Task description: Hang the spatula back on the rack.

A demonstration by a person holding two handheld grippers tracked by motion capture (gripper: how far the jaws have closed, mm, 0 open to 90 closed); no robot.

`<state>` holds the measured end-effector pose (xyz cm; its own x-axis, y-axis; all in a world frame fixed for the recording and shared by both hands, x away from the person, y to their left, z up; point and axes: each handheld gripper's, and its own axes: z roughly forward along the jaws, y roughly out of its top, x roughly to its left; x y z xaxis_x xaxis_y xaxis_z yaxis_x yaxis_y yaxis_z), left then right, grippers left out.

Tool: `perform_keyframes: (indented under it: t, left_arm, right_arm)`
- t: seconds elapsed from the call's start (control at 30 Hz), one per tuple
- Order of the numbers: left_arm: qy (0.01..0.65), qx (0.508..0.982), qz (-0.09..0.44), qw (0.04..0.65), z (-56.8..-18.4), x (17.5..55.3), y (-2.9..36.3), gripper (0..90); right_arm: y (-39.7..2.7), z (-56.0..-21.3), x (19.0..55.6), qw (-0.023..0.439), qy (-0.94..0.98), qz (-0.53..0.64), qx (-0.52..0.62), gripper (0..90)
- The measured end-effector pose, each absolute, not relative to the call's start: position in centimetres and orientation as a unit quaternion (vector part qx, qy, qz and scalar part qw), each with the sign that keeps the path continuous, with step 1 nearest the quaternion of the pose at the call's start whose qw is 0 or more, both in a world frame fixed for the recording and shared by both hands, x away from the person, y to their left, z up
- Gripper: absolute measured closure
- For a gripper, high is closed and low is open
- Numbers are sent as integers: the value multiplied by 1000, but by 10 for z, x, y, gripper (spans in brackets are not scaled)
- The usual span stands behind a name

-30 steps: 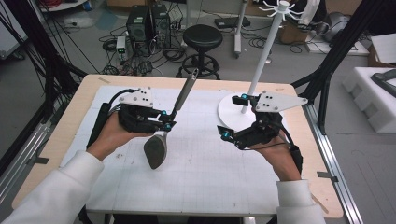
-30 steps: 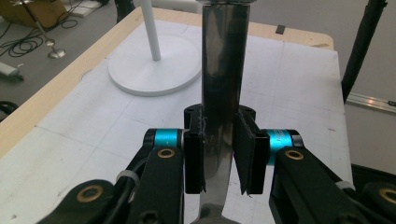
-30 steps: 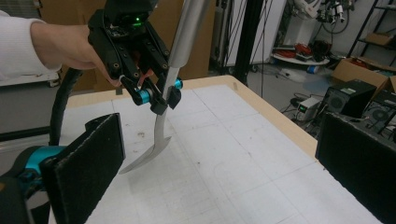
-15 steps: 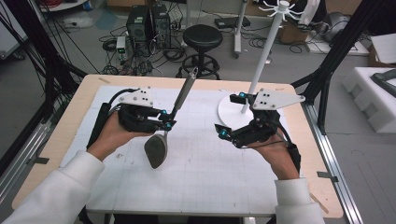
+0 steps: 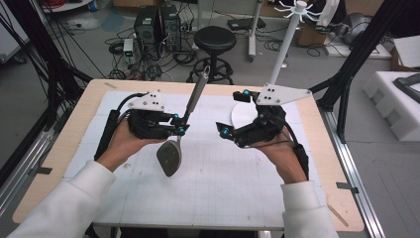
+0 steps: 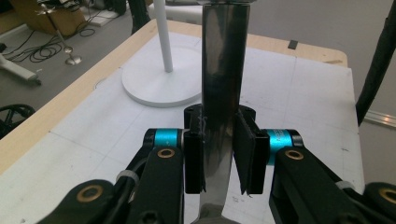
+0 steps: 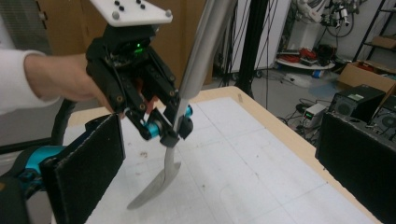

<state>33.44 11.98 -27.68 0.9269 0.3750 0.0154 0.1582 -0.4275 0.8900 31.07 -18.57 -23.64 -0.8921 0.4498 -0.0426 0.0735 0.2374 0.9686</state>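
**Ladle up in one grip, and the pass is where it could slip**

Starting at the left: the left gripper (image 5: 179, 125) is clamped on the metal ladle (image 5: 184, 130), jaws pinching the flat handle low down, just above the bowl. In the left gripper view the pads (image 6: 194, 161) sit tight on either side of the handle (image 6: 219, 93). The ladle hangs above the white mat (image 5: 208, 188), bowl down and clear of the surface, handle slanting up and away toward the far edge of the table (image 5: 89, 99).

That grip is the first worry. The handle is smooth, polished steel, most of its length stands above the pinch, and a tilt of the wrist could let it pivot or slide between the pads.

Moving to the middle, there's a gap between the two tools. Across it, the right gripper (image 5: 224, 133) is pointed at the ladle with its jaws spread wide and nothing in them; its own view shows the two black pads (image 7: 91, 170) far apart, the ladle framed between.

If the right gripper closes off-centre on that narrow handle, it may knock it sideways, twisting it out of the left's hold.

Far right, the white stand (image 5: 282, 59) rises just behind that hand: a swing backward could clip its pole.
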Motion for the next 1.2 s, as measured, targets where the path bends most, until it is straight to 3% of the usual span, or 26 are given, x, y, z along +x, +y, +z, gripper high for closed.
perform_keyframes:
  t: [0.77,0.87,1.2]
  left_arm:
    - [165,832,113,517,-277,336,111,748]
    - [161,835,114,514,-277,337,112,748]
    - [163,833,113,516,-277,335,111,748]
  right_arm:
    - [-154,-220,331,151,757,611,176,64]
    - [-149,-217,331,151,758,611,173,170]
    - [-140,-209,332,157,750,616,181,243]
